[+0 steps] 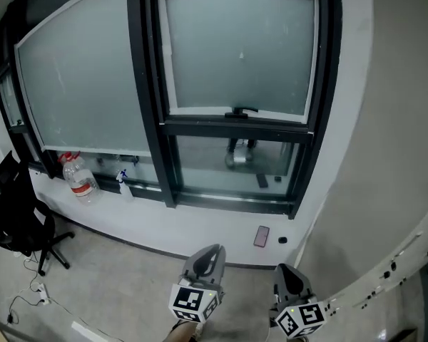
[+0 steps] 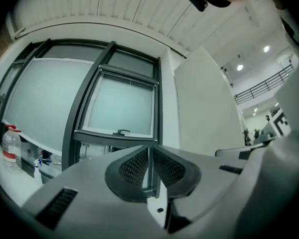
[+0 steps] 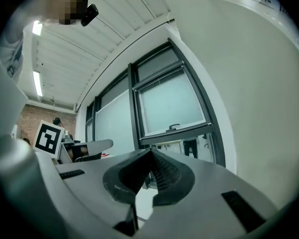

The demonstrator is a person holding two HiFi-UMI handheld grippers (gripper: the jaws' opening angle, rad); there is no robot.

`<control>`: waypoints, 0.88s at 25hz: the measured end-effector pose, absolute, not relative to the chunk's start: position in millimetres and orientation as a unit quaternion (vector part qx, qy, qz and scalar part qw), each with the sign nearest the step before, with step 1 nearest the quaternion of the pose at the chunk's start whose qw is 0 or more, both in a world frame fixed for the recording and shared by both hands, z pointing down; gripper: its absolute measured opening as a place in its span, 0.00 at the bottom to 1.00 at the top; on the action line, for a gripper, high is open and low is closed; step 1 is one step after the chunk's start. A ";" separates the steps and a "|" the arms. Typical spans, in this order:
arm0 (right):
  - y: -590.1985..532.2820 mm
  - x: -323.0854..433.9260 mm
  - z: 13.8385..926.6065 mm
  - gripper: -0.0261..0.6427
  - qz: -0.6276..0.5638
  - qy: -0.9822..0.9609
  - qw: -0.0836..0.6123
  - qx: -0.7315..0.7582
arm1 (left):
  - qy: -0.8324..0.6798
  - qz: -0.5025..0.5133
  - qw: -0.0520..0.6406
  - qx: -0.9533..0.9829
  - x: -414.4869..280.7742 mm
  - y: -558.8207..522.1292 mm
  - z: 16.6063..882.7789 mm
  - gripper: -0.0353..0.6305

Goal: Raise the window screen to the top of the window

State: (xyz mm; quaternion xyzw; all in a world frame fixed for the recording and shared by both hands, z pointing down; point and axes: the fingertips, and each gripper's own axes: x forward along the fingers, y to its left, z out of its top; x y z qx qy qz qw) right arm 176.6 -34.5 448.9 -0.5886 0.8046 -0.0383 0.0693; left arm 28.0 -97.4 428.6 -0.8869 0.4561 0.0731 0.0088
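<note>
Windowsill (image 1: 146,199) bears water bottle (image 1: 79,179) and spray bottle (image 1: 123,184); left gripper (image 1: 212,251) and right gripper (image 1: 285,269) fingers together.

Grey left gripper (image 1: 211,251) and right gripper (image 1: 284,268) bear black-and-white marker cubes (image 1: 194,302) and dark ribbed jaws.

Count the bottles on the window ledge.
2. A big clear red-capped bottle stands at the ledge's left; a small spray bottle stands just right of it. More may hide off-frame left.
</note>
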 end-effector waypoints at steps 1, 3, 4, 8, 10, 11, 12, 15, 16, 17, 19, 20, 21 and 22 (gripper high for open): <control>-23.4 178.4 445.6 0.05 -0.036 0.805 0.070 -0.588 | 0.453 0.076 0.011 -0.888 30.6 -86.1 423.3 0.10; -7.3 179.2 436.7 0.05 -0.027 0.805 0.076 -0.587 | 0.449 0.075 0.022 -0.890 33.0 -68.5 412.9 0.10; -2.0 178.0 432.1 0.05 -0.023 0.806 0.080 -0.587 | 0.448 0.074 0.027 -0.891 32.6 -61.5 407.9 0.10; 10.6 163.2 419.9 0.05 -0.011 0.809 0.092 -0.580 | 0.448 0.088 0.037 -0.889 20.9 -35.9 393.9 0.10; 14.4 150.8 419.1 0.05 -0.007 0.808 0.099 -0.581 | 0.449 0.094 0.037 -0.888 9.8 -25.4 394.3 0.10; 16.3 143.4 419.0 0.05 -0.005 0.807 0.103 -0.582 | 0.450 0.098 0.036 -0.887 3.2 -20.7 395.4 0.10; 19.0 135.5 419.3 0.05 -0.004 0.804 0.106 -0.585 | 0.450 0.099 0.035 -0.887 -3.5 -15.7 397.4 0.10; 32.3 111.7 422.2 0.05 -0.019 0.793 0.114 -0.599 | 0.451 0.095 0.031 -0.887 -22.7 0.2 405.4 0.10; 37.6 102.8 422.2 0.05 -0.023 0.791 0.114 -0.601 | 0.451 0.093 0.031 -0.887 -29.0 4.4 407.1 0.10; 43.3 94.2 422.2 0.05 -0.021 0.791 0.108 -0.602 | 0.452 0.092 0.030 -0.887 -34.6 8.4 408.9 0.10; 54.0 82.7 423.7 0.05 -0.008 0.793 0.082 -0.604 | 0.452 0.090 0.025 -0.887 -41.4 16.1 413.4 0.10; 58.2 79.8 424.2 0.05 -0.004 0.792 0.073 -0.606 | 0.452 0.090 0.022 -0.887 -43.3 19.7 414.7 0.10; 62.0 77.9 424.0 0.05 -0.003 0.791 0.071 -0.607 | 0.451 0.090 0.021 -0.888 -45.2 23.3 414.9 0.10; 65.4 76.3 423.0 0.05 -0.003 0.791 0.071 -0.608 | 0.450 0.092 0.021 -0.888 -47.2 26.7 414.3 0.10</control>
